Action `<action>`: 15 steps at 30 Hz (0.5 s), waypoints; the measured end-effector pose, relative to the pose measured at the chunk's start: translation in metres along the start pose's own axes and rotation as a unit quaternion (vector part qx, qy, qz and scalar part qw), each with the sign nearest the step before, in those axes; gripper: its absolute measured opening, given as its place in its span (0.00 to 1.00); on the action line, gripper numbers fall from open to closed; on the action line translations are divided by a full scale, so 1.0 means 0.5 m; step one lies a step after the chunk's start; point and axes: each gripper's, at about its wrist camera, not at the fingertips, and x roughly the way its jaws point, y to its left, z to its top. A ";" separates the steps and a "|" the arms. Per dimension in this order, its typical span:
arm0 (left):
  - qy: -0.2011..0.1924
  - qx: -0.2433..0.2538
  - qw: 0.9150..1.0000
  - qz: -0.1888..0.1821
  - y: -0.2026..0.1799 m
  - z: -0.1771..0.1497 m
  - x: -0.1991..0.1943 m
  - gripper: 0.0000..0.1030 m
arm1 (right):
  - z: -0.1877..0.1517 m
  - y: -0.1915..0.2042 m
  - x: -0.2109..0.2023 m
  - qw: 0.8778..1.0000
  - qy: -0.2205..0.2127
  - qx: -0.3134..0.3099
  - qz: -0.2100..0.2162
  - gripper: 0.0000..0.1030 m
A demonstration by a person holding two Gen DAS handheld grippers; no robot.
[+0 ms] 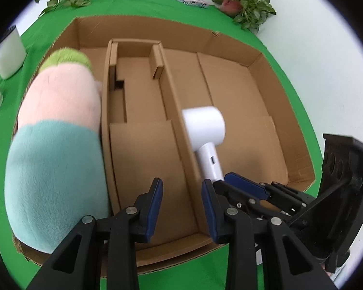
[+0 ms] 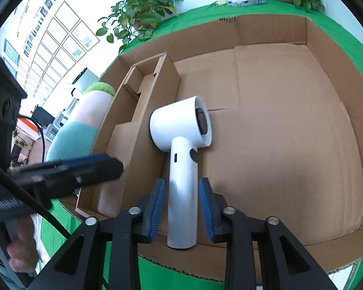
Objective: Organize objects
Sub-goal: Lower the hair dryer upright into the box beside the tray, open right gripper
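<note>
Judging by the present layout, the white plastic hair dryer (image 2: 181,149) lies in the large cardboard box (image 2: 273,145) between the right gripper (image 2: 181,205) pads, apparently gripped, the pastel plush toy (image 1: 55,149) is already stowed, and the left gripper (image 1: 181,207) is part-open, empty.
</note>
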 end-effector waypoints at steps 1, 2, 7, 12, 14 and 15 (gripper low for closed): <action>-0.002 0.000 1.000 -0.008 0.002 -0.002 -0.001 0.30 | -0.036 0.012 -0.025 1.000 0.002 0.003 -0.004 0.20; -0.002 0.000 1.000 -0.012 0.004 -0.006 0.000 0.30 | -0.043 0.021 -0.023 1.000 0.000 0.005 -0.004 0.19; -0.002 -0.003 1.000 -0.020 0.014 -0.017 -0.002 0.30 | -0.048 0.030 -0.004 1.000 0.003 0.015 -0.012 0.19; -0.002 -0.003 1.000 -0.027 0.019 -0.027 -0.008 0.30 | -0.040 0.029 0.012 0.999 0.005 0.033 -0.009 0.19; -0.002 -0.002 1.000 -0.027 0.018 -0.031 -0.010 0.31 | -0.038 0.032 0.016 0.999 0.004 0.035 -0.010 0.19; -0.002 -0.002 1.000 -0.027 0.019 -0.033 -0.012 0.31 | -0.038 0.030 0.017 0.999 0.004 0.042 -0.007 0.19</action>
